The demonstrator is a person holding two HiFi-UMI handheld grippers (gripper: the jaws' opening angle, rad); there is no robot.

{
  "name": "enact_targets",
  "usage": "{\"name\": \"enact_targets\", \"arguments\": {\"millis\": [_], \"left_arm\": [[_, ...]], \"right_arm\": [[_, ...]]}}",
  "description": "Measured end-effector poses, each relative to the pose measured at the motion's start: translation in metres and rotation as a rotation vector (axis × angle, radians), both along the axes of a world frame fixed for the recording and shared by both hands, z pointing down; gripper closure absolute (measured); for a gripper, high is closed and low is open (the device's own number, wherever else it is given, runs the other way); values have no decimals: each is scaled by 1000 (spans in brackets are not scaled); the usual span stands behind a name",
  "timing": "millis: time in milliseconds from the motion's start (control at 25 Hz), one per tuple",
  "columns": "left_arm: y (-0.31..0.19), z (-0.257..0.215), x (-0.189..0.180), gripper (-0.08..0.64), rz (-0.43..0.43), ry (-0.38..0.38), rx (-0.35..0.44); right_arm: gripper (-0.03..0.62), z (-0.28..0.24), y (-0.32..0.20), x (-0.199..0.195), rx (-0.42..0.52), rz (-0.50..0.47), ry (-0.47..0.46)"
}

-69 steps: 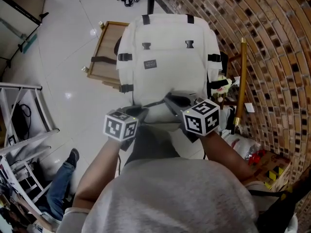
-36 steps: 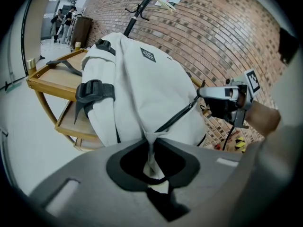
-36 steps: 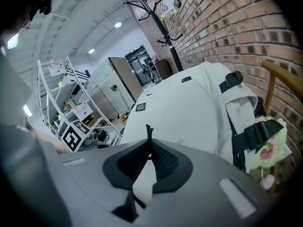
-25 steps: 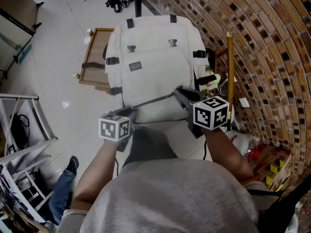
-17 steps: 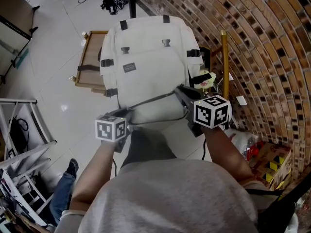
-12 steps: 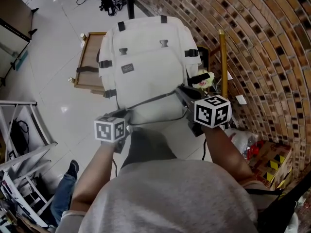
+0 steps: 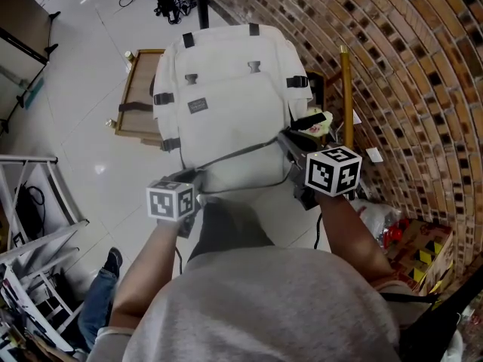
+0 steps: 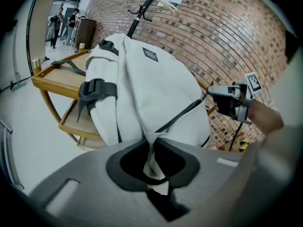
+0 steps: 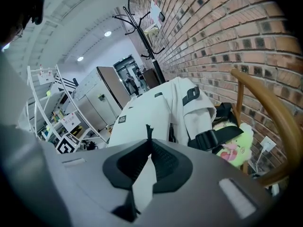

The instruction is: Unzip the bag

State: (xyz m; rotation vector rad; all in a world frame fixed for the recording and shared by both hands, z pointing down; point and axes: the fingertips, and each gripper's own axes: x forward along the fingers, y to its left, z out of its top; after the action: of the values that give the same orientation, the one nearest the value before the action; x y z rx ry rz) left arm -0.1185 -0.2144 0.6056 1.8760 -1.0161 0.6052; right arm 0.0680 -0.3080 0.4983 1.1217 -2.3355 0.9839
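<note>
Brick wall (image 7: 407,66) on my right, pale tiled floor (image 7: 90,44) on my left. The bag (image 7: 226,89) is a big white backpack standing on a wooden surface (image 7: 136,96) right in front of me, with black buckles and straps down its sides. It bulges like it's stuffed, but none of the views lets me see inside, so I can't tell what's in it. A green and pink plush (image 9: 232,148) sits squeezed between the bag and the wall.

Left gripper (image 8: 151,148): jaws nearly together, pinching a fold of the bag's white fabric at the near left corner, right where the zip (image 7: 241,155) ends. Fabric is bunched up between the pads.

Right gripper (image 9: 149,143): jaws almost fully closed on the zip pull (image 9: 148,130), with the thin black tab poking out past the tips. It's at the bag's near right corner, close to the plush.

The zip shows as a dark line across the bag's near face, pulled taut from one gripper to the other.
</note>
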Motion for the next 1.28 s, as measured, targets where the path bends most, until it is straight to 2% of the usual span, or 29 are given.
{"name": "enact_targets", "arguments": {"millis": [640,920,1120,1160,1240,1280], "left_arm": [[0,0,0,514,-11,1,4],[-1,1,-1,511,-38,32,-5],[-1,0,0,508,-39,19,-10],[-1,0,0,508,-36,21,-9],[-1,-1,1,501,-27,26,-3],[0,-2,1,498,-24,27,-2]], "right_arm": [[569,-5,-10,19,-1,71,-26],[569,-7,-12,26,4,104,-45],[566,1,-12,26,-11,100,5],[559,2,-12,24,-8,94,19],[451,0,-14,23,4,92,24],[429,-3,-14,23,12,98,18]]}}
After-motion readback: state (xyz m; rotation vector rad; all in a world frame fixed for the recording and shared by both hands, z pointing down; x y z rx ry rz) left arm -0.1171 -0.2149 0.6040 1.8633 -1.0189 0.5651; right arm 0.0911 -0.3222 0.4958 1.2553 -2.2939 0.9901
